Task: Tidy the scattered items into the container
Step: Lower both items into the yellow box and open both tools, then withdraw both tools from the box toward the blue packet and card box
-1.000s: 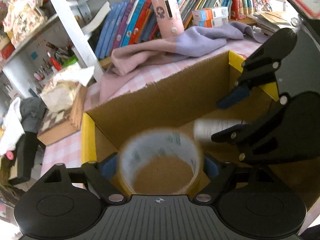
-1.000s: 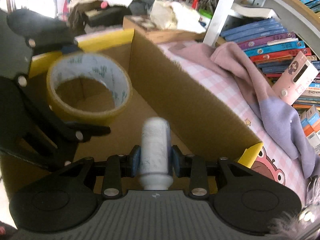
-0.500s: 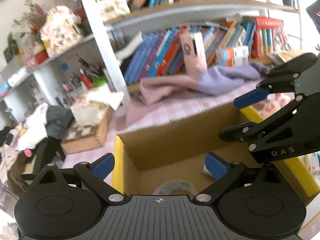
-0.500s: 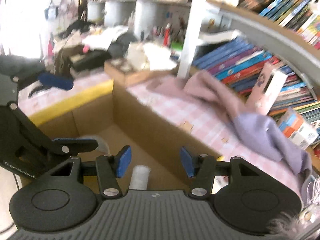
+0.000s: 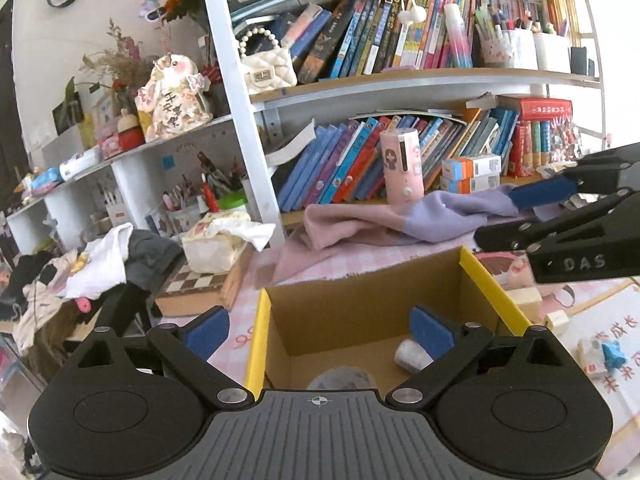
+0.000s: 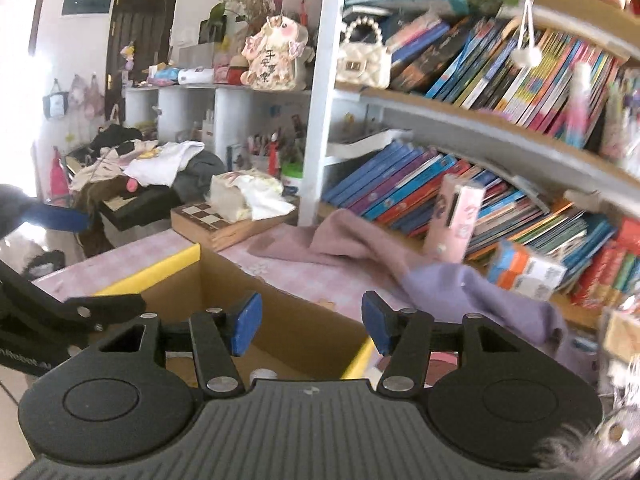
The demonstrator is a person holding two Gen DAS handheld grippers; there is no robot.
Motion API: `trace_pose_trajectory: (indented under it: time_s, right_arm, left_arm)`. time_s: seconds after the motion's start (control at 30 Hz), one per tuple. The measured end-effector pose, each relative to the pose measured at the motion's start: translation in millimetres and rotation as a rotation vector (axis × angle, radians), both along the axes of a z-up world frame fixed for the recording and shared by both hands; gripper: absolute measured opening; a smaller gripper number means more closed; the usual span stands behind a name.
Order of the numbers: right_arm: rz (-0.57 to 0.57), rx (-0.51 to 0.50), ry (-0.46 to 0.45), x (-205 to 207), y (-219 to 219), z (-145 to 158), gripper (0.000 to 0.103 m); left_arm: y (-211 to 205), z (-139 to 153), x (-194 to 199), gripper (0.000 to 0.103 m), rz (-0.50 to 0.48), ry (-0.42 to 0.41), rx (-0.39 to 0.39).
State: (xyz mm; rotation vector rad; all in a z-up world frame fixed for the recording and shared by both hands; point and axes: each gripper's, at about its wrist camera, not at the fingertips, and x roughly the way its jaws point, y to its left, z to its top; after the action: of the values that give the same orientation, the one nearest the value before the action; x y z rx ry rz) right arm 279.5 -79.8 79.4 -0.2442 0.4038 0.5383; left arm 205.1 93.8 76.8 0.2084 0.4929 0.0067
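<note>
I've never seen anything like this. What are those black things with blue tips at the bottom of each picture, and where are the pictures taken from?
They are two hand-held grippers, each with a camera looking forward along its two fingers. A person carries one in each hand; no robot arm is involved.

One picture is from the left gripper, the other from the right gripper. The blue tips are the pads that squeeze things. Both grippers are open, with nothing between the pads.

Below them is a cardboard box with yellow flaps on a table with a pink checked cloth. Inside lie a small white bottle and, partly hidden, a roll of tape. A pink and purple cloth lies behind the box, in front of a crowded bookshelf. A few small items are on the table at the right.
</note>
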Motion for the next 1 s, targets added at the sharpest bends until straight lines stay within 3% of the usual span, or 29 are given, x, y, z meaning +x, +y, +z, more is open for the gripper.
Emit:
trace_pose_trajectory:
  time_s: [0.47,0.83,1.0]
  right_arm:
    - [-0.107,0.045,-0.012,-91,-32,11,0.056]
    - [-0.234,0.047,0.002,-161,-71,-2,0.056]
    - [-0.282,0.033,0.01,-192,-85,-11,0.056]
  left_arm:
    - [-8,1,-76,0.099,0.063,-0.043,-0.031]
    - [-19,-16,-130,0.099,0.086,0.008,-0.106]
    - [-31,-25,-154,0.099,0.065,0.032,-0.081]
